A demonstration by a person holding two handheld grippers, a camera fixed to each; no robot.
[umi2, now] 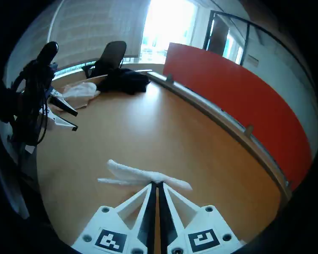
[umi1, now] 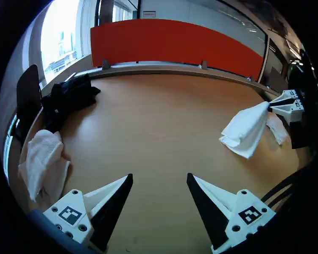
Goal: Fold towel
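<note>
White towel (umi1: 245, 129) hangs bunched from my right tongs (umi2: 157, 184), pressed together on its edge above the table (umi1: 159, 118); my left tongs (umi1: 159, 175) are spread, empty. No fold seems made yet.

Soft terry cloth towel (umi1: 244, 131), smooth wood-grain table (umi1: 159, 127), matt red divider (umi1: 176, 42)

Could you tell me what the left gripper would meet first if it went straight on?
The left gripper, open, aims across bare tabletop; the way looks free up to the red partition at the far edge. Depth is unclear: it might graze the tabletop first.
</note>
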